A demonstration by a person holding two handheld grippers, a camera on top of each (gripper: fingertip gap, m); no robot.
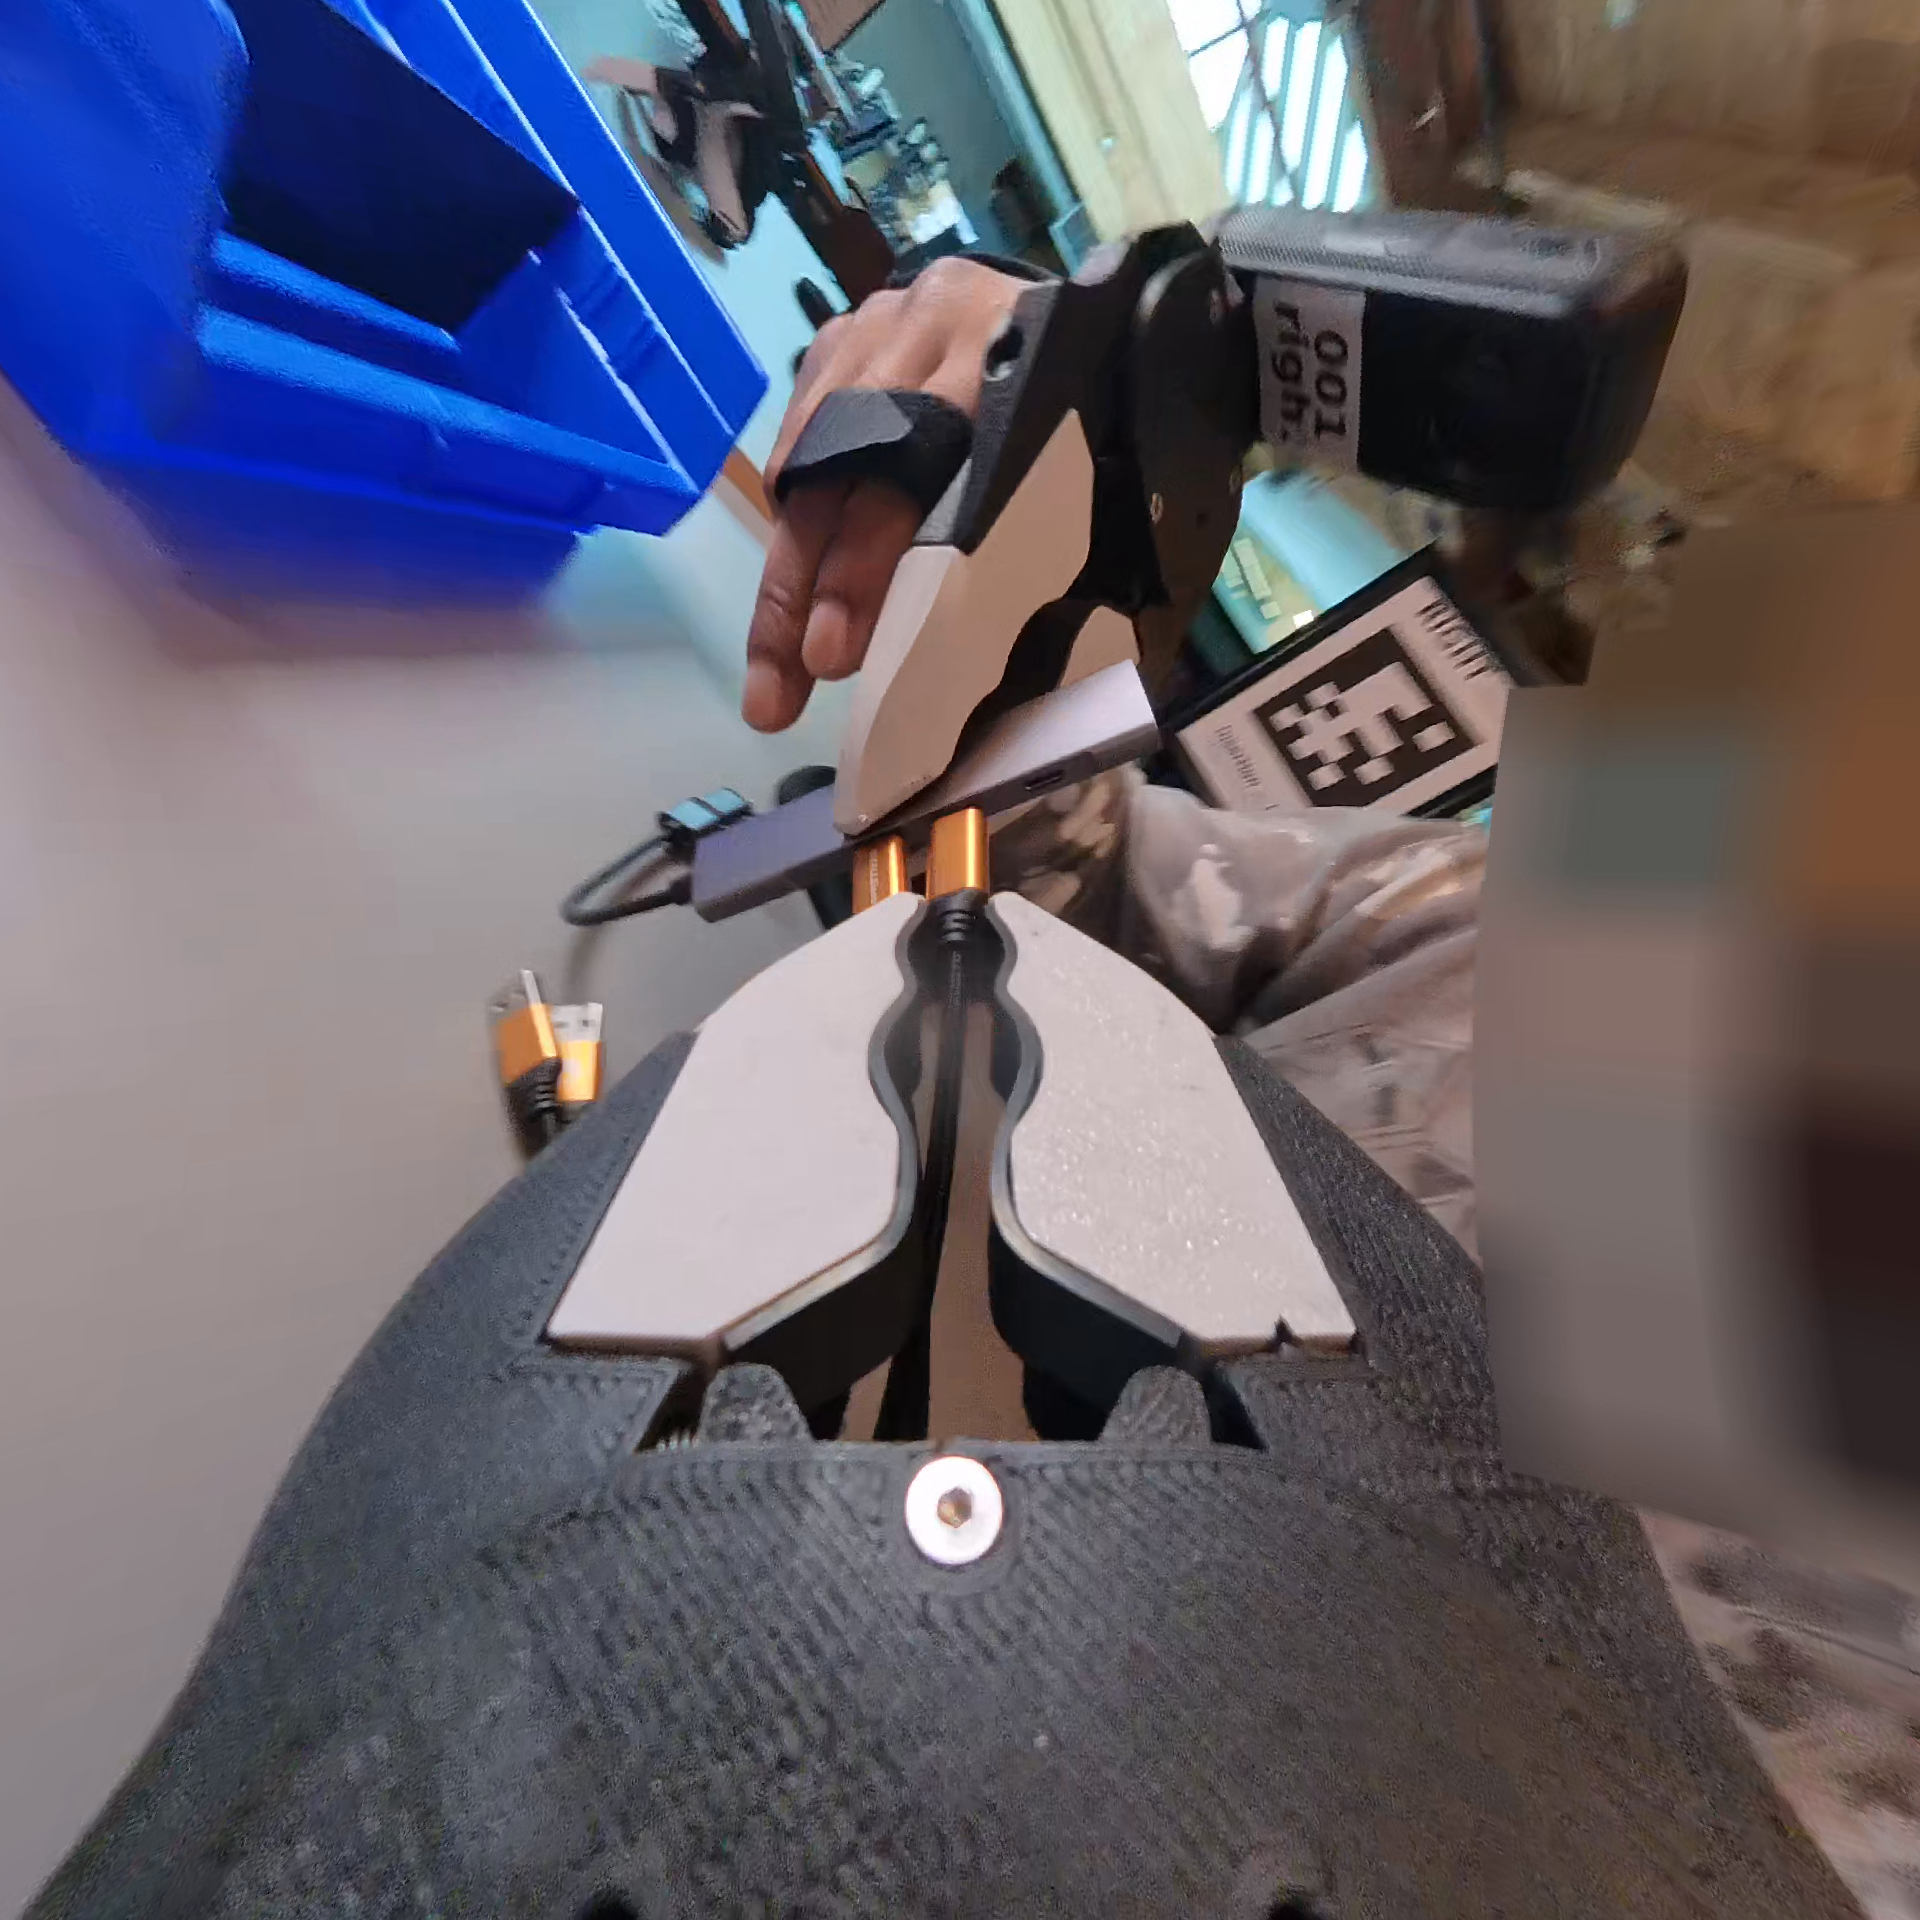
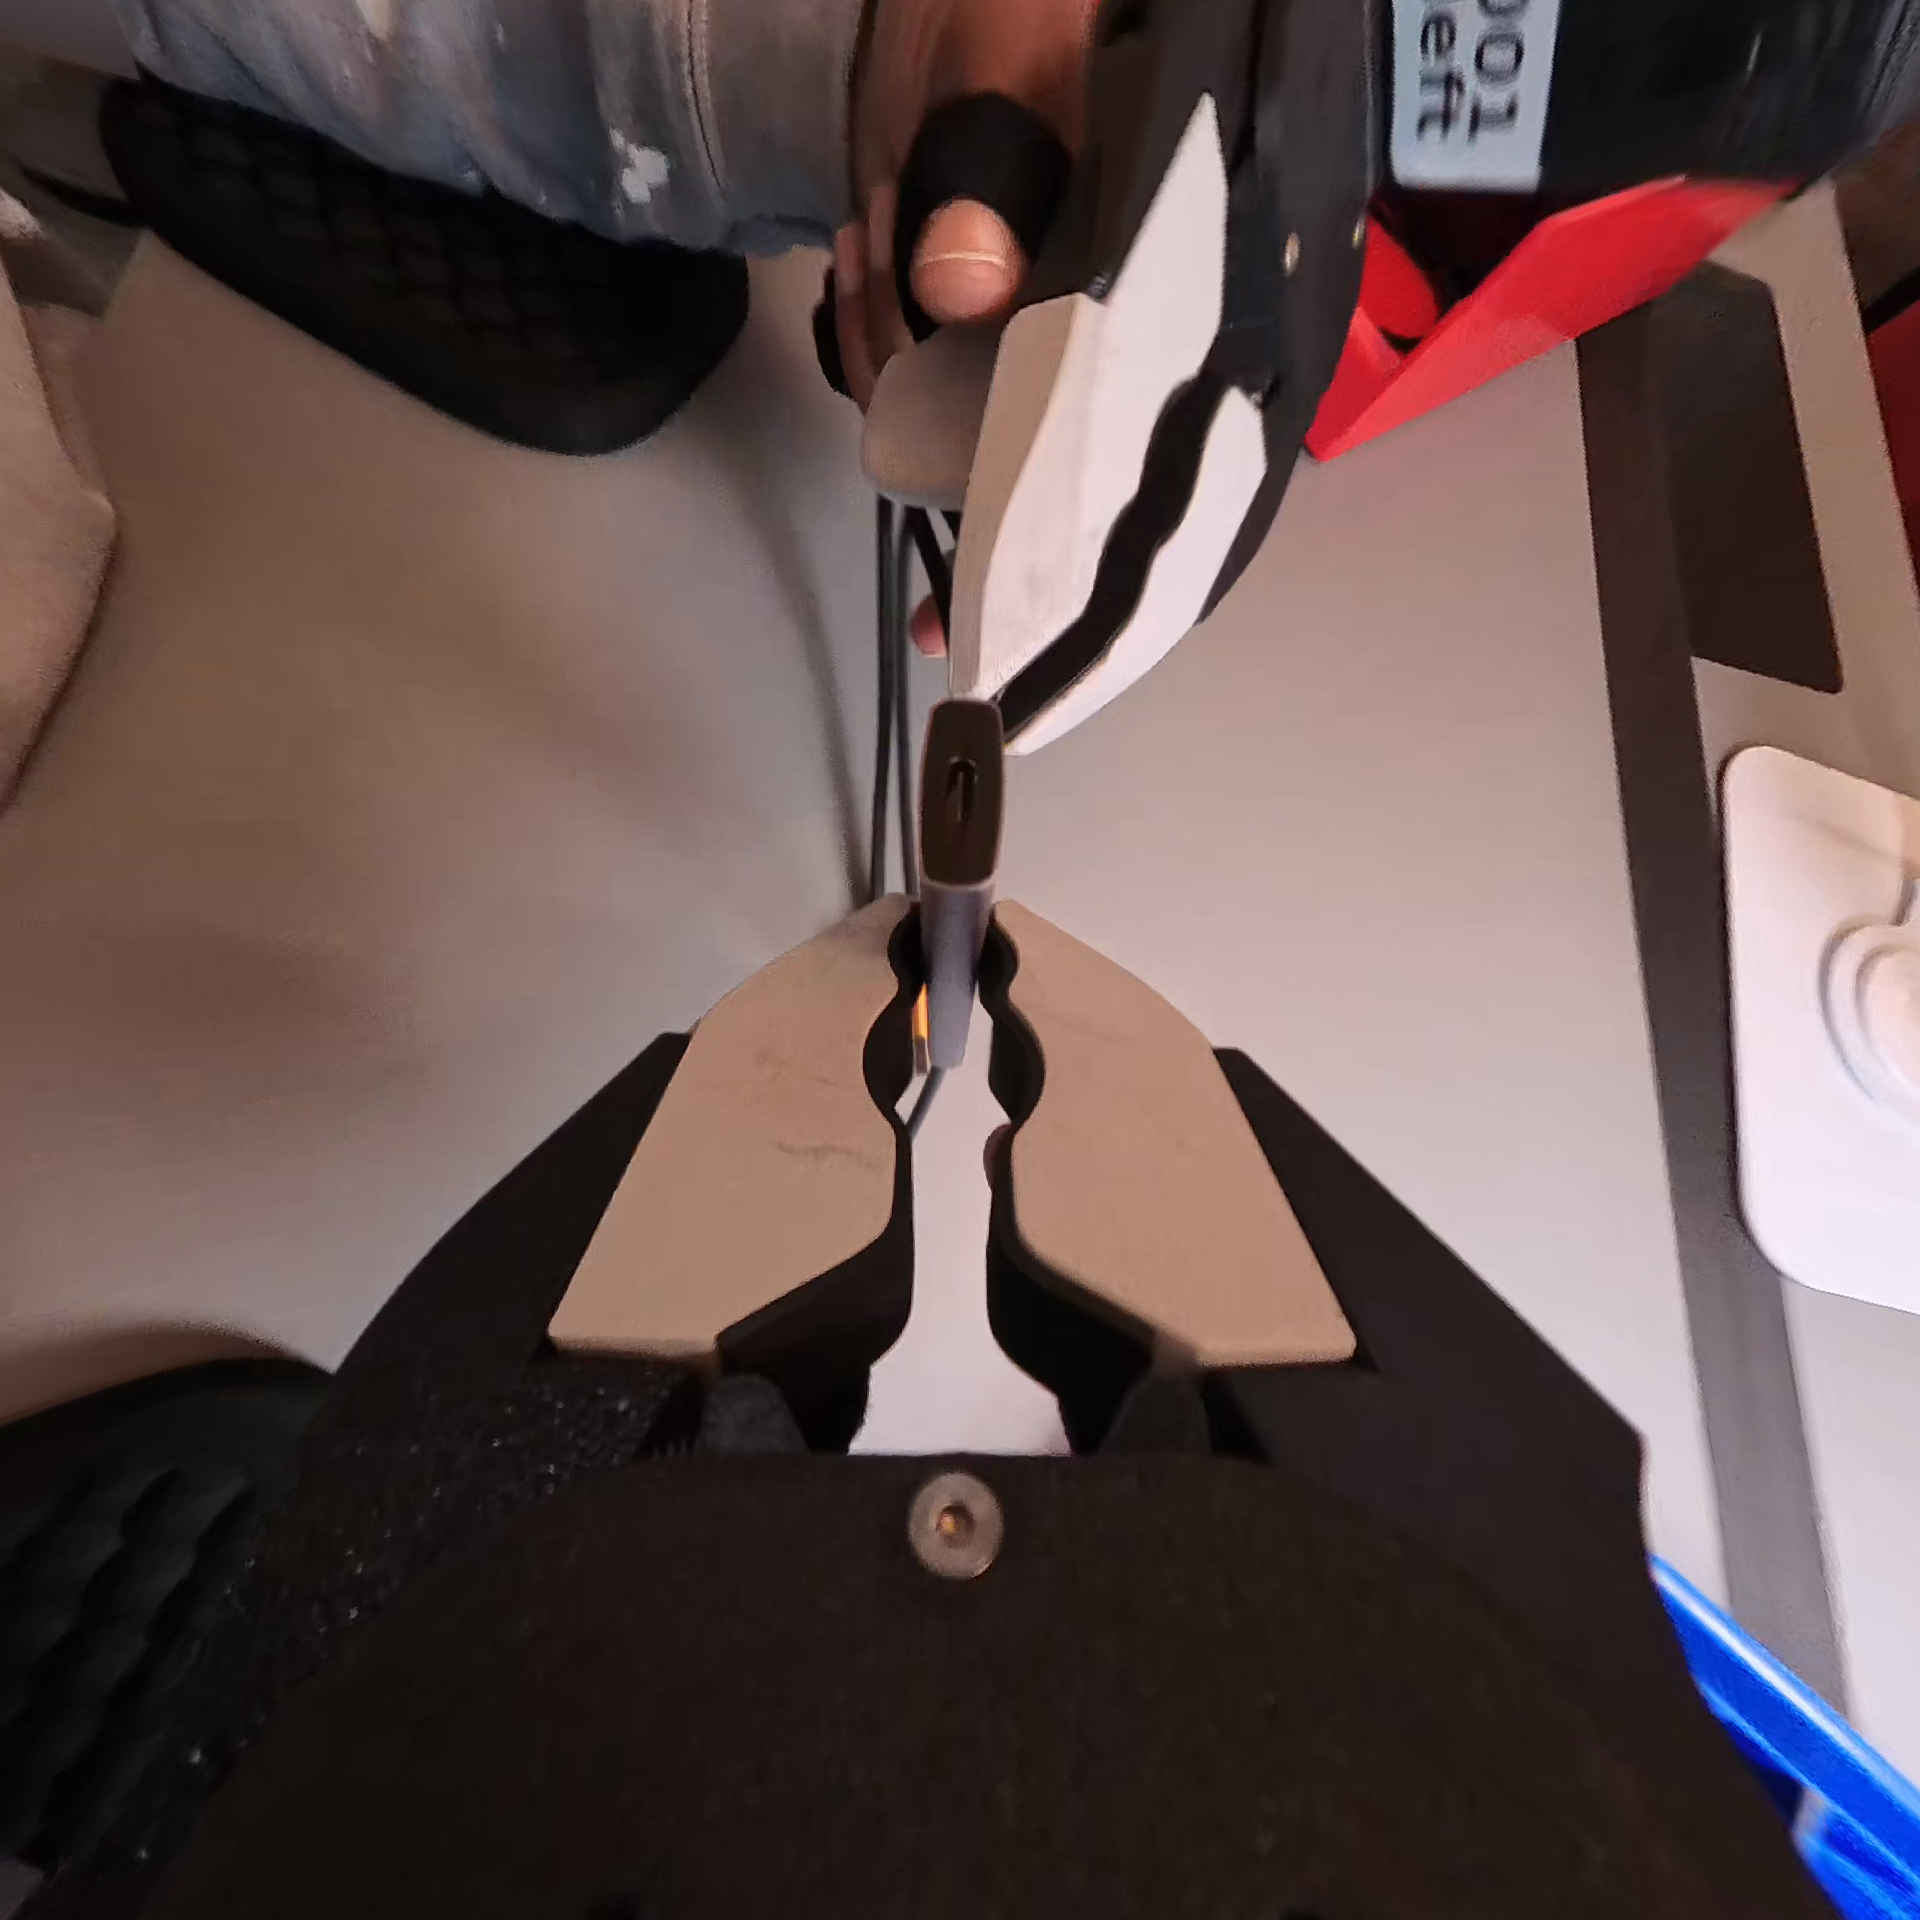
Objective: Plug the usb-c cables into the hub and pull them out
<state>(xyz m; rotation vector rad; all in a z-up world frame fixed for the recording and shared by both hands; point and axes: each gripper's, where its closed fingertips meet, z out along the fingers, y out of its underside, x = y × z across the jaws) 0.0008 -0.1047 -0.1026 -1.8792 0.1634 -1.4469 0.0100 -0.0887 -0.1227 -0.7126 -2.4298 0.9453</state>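
Right now we have the left claw (image 1: 951, 914) clenched on the black cable just behind an orange-sleeved plug (image 1: 957, 852), which stands at the long edge of the grey hub (image 1: 1049, 743); a second orange plug (image 1: 881, 868) sits just beside it in the neighbouring port. Our right claw (image 2: 948, 925) is clamped across the flat faces of the hub, holding it edge-up above the pale counter (image 2: 416, 727), so nothing but that pinch supports it. We judge the main risk to lie in the angle: our grip is on the cord rather than on the metal sleeve, so any push or pull that runs off the port's axis would bend the cable at its strain relief or lever the connector sideways in its socket. The hub could also twist or slide between the smooth claw pads under that load, since it is thin and held near one end. The neighbouring plug is close enough that the left fingertips could knock it. Whether the gripped plug is fully seated we cannot tell. Two spare orange connectors (image 1: 545, 1044) lie on the counter beside the left claw, near a blue bin (image 1: 416, 312).
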